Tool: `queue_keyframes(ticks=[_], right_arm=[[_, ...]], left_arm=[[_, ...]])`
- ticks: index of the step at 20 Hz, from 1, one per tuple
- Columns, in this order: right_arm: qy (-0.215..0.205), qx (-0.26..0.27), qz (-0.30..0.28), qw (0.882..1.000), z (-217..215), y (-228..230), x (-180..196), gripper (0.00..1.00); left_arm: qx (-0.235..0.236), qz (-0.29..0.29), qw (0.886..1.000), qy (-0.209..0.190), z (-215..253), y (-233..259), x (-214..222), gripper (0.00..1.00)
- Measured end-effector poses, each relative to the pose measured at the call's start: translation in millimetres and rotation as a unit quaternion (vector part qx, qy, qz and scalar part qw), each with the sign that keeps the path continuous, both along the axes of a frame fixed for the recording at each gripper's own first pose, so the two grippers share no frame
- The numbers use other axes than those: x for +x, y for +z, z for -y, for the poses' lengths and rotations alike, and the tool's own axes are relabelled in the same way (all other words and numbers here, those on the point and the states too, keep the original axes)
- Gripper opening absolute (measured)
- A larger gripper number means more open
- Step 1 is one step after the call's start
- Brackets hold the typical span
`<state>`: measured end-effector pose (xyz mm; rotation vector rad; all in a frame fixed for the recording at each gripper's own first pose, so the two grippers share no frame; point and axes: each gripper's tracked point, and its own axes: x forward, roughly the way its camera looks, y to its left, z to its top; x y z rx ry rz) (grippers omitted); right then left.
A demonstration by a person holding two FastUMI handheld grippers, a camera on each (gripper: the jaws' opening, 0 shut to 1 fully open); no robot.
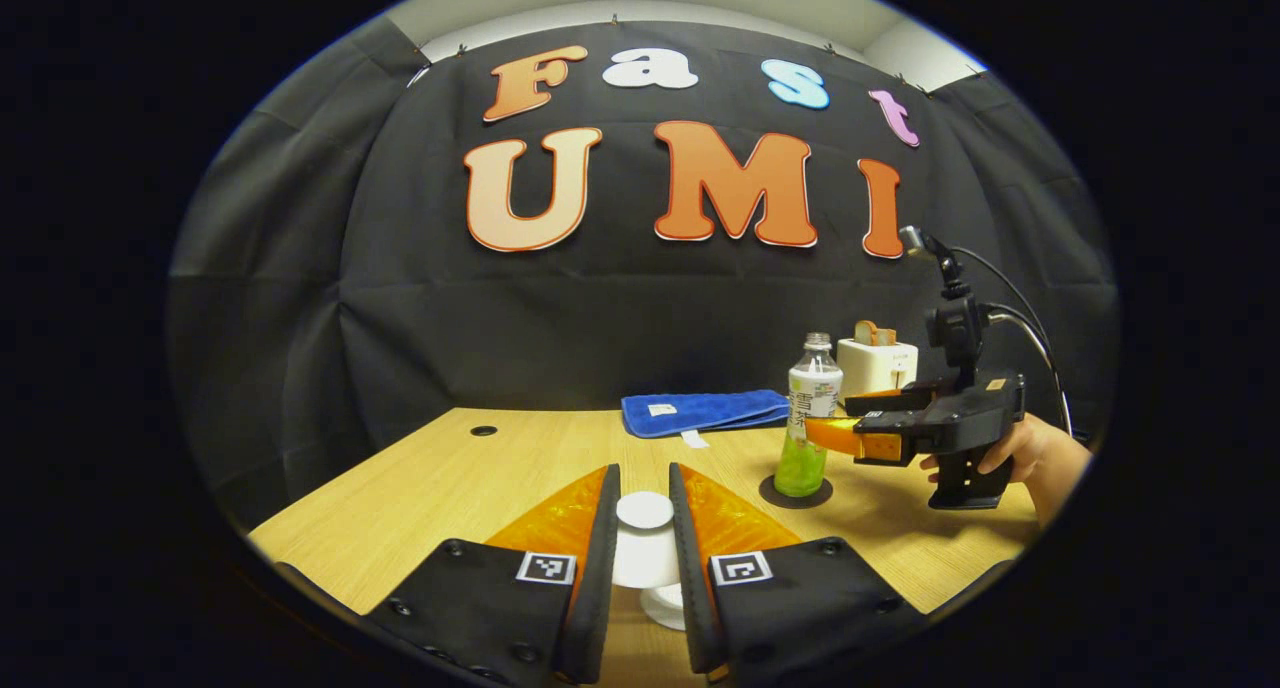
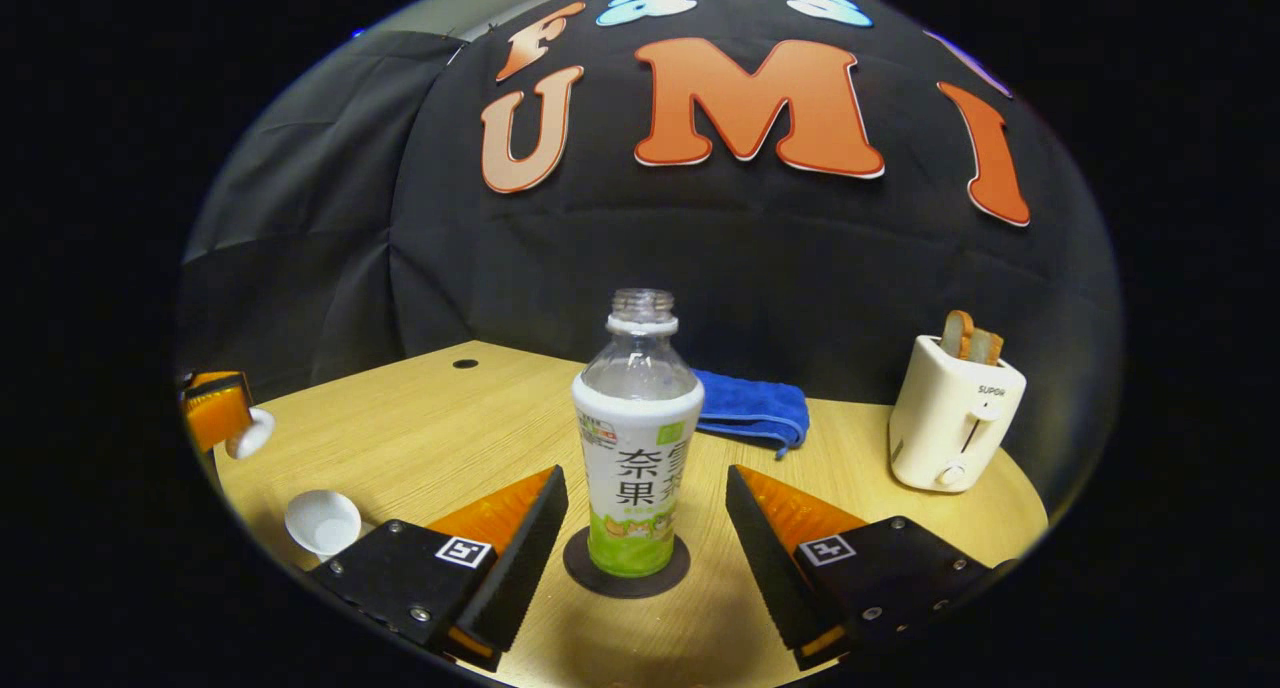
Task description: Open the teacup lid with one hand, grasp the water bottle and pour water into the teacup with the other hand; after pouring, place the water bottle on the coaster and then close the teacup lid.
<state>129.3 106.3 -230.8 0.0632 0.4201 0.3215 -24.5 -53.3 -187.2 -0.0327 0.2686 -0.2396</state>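
The left gripper [image 1: 645,528] clamps the white teacup lid [image 1: 645,543] above the surface [image 1: 450,478]. Rightward, the uncapped water bottle [image 2: 637,438] stands on the dark coaster [image 2: 626,573], between the released right gripper's [image 2: 647,523] fingers, untouched.

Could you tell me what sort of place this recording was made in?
Probably a staged recording booth dressed as a kitchen tabletop: black cloth wall behind a wooden table, with household props set out, a toaster, a folded blue towel and a water bottle on a coaster.
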Motion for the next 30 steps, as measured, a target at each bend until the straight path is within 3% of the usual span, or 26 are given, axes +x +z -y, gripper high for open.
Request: queue_keyframes(ticks=[10,20,23,25,29,30], right_arm=[[-0.025,0.021,0.071,0.997,40.5,66.4,-32.6,0.97],[-0.039,0.016,0.081,0.996,62.5,73.8,-57.8,0.97],[-0.048,0.022,0.086,0.995,67.5,80.6,-63.2,0.97],[-0.057,0.023,0.097,0.993,73.6,90.9,-67.0,0.97],[-0.071,0.023,0.123,0.99,81.9,117.1,-76.2,0.97],[-0.073,0.026,0.129,0.989,81.0,120.1,-82.5,0.97]], left_arm=[[0.004,-0.046,0.999,-0.024,31.9,-51.1,-0.7,0.35],[0.04,-0.067,0.997,-0.026,38.8,-74.1,-6.8,0.34],[0.036,-0.043,0.998,-0.02,38.7,-52.8,-3.1,0.55],[0.038,-0.017,0.999,-0.01,35.0,-30.0,1.8,0.77],[0.022,0.037,0.999,0.008,31.7,30.1,10.4,0.94],[0.02,0.045,0.999,0.013,30.9,42.5,12.6,0.92]])
